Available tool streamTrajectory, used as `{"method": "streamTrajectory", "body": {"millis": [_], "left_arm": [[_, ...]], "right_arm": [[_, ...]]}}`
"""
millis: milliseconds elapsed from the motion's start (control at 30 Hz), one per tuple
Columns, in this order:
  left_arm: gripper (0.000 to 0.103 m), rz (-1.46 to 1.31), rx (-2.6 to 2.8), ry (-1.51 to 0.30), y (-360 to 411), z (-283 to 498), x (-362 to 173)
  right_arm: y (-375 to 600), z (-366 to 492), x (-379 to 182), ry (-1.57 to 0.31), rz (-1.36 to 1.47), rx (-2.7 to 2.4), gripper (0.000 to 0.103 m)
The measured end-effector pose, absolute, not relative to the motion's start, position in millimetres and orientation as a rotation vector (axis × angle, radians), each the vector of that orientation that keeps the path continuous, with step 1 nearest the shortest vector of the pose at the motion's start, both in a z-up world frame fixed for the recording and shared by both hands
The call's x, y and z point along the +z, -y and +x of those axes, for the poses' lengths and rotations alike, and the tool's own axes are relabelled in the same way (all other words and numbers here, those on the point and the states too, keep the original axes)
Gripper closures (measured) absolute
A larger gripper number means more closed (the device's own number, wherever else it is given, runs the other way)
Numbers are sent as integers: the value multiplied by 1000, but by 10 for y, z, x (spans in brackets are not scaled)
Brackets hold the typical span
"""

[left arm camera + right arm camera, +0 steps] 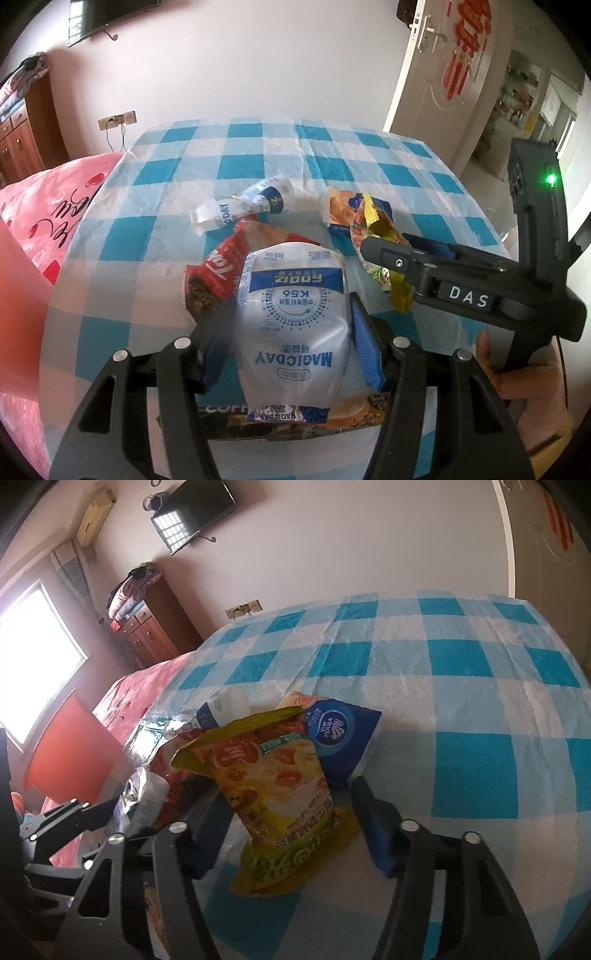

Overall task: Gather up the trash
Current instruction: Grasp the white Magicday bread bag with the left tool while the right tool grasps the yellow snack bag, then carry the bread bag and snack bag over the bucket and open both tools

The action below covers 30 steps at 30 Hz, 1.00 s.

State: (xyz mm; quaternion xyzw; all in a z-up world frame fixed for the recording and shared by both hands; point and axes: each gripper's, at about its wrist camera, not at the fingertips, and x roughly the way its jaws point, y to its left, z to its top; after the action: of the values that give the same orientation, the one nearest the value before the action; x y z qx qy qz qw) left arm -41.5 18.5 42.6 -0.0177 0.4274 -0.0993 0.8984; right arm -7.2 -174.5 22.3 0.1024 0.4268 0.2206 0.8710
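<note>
wrappers [258, 206] clustered centrally, far tablecloth [369, 155] open

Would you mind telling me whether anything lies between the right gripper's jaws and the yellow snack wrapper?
Nothing visible does. The yellow snack wrapper already sits between the jaws of the right gripper, with only the checked tablecloth beneath it.

A table [461, 686] is covered by a blue-and-white checked cloth. Beyond its far edge, a pale wall [332, 546] is hung with a television [194, 513]. A wooden cabinet [155, 624] is set beside a bright window [33, 657]. An open door [439, 66] is seen at the right.
</note>
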Motion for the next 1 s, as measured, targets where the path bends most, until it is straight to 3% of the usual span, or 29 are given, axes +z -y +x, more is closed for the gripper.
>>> {"method": "streamTrajectory", "body": {"millis": [100, 200, 1000], "left_arm": [[43, -44, -209, -873, -231, -433, 456], [43, -58, -213, -865, -297, -461, 470], [43, -127, -242, -740, -943, -829, 735]], "right_arm": [[1718, -97, 232, -885, 196, 471, 57], [1667, -144, 250, -870, 161, 484, 60], [1784, -302, 371, -796, 253, 441, 64]]}}
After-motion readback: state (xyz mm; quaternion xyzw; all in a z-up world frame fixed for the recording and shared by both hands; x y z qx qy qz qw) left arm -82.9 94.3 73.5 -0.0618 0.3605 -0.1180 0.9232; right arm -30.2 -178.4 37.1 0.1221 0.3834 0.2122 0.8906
